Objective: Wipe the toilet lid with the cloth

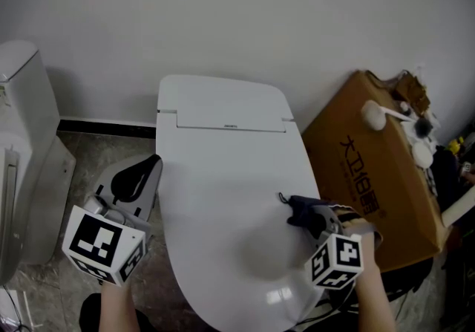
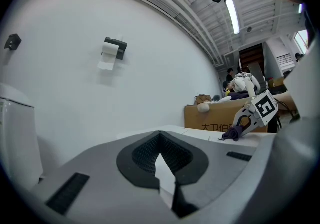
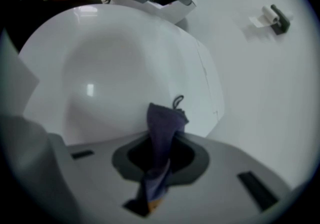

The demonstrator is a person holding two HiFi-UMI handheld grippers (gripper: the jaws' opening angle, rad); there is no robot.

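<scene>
The white toilet lid is down and fills the middle of the head view. A dark purple cloth rests on its right side, and my right gripper is shut on it. The right gripper view shows the cloth bunched between the jaws and touching the lid. My left gripper hangs just off the lid's left edge, shut and holding nothing. From the left gripper view, the right gripper and cloth show across the lid.
A brown cardboard box with brushes on top stands close to the toilet's right. Another white toilet stands at the left. The wall behind carries a toilet paper holder. Tiled floor lies between the two toilets.
</scene>
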